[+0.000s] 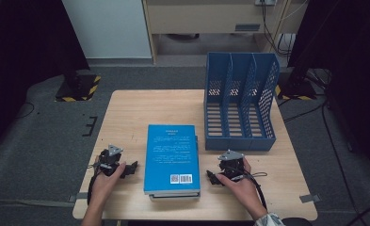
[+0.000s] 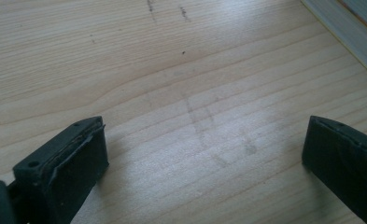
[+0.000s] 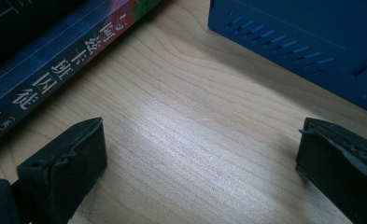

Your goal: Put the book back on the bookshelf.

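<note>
Revealing book spine (image 3: pixel 55 74) lettering up close

2 claws (image 1: pixel 126 168) (image 1: pixel 213 178), perhaps 2 stacked books (image 1: pixel 171 155), 1 file rack (image 1: pixel 239 101).

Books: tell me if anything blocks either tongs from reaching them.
Nothing visible does. Bare table lies between the left tongs and the books, and between the right tongs and them. Both tongs are open and empty.

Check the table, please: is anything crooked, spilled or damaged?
Nothing is spilled or broken. The blue book lies on a stack whose lower book sticks out slightly at the near edge. The blue file rack stands upright. The table has faint dark scuff marks.
</note>
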The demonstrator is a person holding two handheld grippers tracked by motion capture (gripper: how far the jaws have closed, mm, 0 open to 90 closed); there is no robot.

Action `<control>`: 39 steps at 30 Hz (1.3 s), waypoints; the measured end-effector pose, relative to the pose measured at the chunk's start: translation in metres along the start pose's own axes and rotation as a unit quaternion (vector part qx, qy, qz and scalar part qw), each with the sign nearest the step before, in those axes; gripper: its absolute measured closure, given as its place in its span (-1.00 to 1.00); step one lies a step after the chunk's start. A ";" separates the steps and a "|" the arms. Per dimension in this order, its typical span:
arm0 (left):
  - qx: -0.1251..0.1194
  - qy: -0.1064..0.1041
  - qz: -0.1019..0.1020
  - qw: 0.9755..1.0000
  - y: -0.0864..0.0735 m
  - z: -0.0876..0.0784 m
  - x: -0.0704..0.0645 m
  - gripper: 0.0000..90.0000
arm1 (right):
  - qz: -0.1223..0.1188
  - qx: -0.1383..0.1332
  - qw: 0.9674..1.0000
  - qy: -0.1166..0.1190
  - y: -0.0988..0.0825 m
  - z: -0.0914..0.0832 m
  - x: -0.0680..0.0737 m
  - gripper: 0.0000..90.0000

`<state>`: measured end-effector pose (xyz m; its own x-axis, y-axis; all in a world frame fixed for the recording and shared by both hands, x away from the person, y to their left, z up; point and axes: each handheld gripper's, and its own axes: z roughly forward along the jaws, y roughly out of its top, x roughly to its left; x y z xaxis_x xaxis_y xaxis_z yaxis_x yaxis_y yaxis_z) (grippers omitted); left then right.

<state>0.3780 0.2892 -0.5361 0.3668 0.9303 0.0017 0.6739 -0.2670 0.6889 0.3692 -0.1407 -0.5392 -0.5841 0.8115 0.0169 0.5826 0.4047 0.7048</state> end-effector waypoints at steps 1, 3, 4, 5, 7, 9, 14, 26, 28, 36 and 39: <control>0.001 -0.002 0.002 1.000 0.000 0.000 0.000 -1.00 | 0.000 0.000 1.000 -0.001 0.000 0.000 0.000 -0.96; 0.000 -0.005 0.005 1.000 0.001 0.000 -0.001 -1.00 | 0.000 -0.001 1.000 -0.001 0.000 0.000 0.000 -0.96; 0.000 -0.006 0.005 1.000 0.001 0.000 -0.001 -1.00 | 0.000 -0.001 1.000 -0.002 0.000 0.000 0.001 -0.96; 0.000 -0.008 0.006 1.000 0.001 0.000 -0.001 -1.00 | -0.001 -0.001 1.000 -0.002 0.000 0.000 0.001 -0.96; 0.001 -0.009 0.008 1.000 0.001 0.000 -0.001 -1.00 | 0.002 0.000 1.000 -0.004 0.000 0.000 0.002 -0.96; 0.002 -0.009 0.007 1.000 0.001 0.000 -0.001 -1.00 | 0.001 0.000 1.000 -0.003 0.000 0.000 0.002 -0.96; -0.005 -0.022 -0.009 1.000 0.002 -0.003 0.002 -0.93 | 0.001 0.004 1.000 -0.003 0.002 0.000 0.002 -0.92; -0.035 -0.059 -0.003 0.998 0.009 -0.030 -0.011 -0.91 | 0.008 -0.009 0.999 0.033 0.010 -0.030 0.010 -0.77; -0.038 -0.063 0.004 0.997 0.012 -0.035 -0.015 -0.91 | 0.006 -0.016 0.999 0.043 0.009 -0.039 0.012 -0.76; -0.062 -0.079 0.017 0.995 0.030 -0.069 -0.020 -0.90 | -0.004 -0.077 0.995 0.057 0.039 -0.086 0.015 -0.68; -0.064 -0.083 0.019 0.994 0.036 -0.076 -0.020 -0.90 | -0.012 -0.078 0.995 0.066 0.049 -0.090 0.018 -0.69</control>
<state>0.3463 0.2797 -0.4558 0.4985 0.8629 -0.0832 0.5737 -0.2565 0.7778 0.3359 -0.1444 -0.4407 -0.6720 0.7357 0.0850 0.4791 0.3443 0.8074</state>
